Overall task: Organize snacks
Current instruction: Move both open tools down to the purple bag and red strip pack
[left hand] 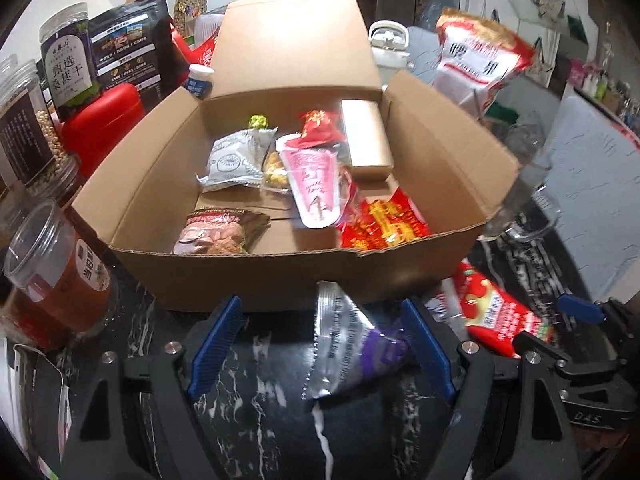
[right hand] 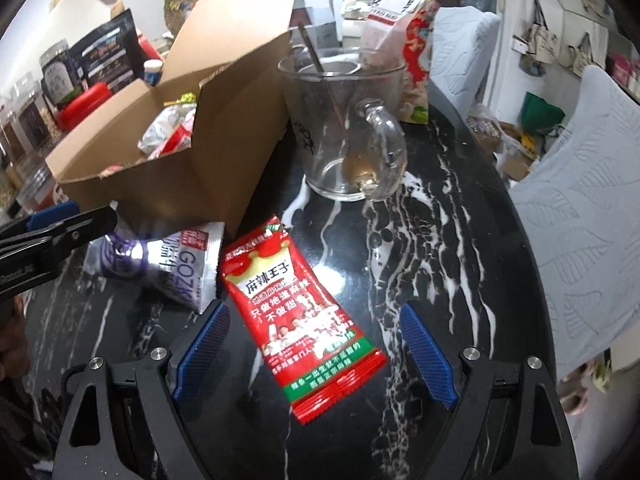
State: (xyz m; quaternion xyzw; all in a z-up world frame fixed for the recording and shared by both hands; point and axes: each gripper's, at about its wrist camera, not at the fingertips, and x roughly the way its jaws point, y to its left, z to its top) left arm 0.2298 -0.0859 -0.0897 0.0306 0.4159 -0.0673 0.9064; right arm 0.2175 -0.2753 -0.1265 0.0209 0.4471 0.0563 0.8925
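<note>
Cardboard box (left hand: 168,168) holds sorted snacks; your left gripper (left hand: 320,354) and right gripper (right hand: 314,354), fingers apart, straddle the silver-purple packet (left hand: 356,344) and red packet (right hand: 304,316) on the surface (right hand: 440,240); next, close and lift.

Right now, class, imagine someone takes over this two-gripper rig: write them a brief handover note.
Left gripper: open, straddling the silver-and-purple foil packet on the black marbled table.
Right gripper: open, around the red spicy-strip packet; nothing gripped.
Done: several snacks lie in the open brown cardboard box.
Left: close on both packets and box them; the tall red-and-white bag behind the clear glass mug possibly too.
</note>
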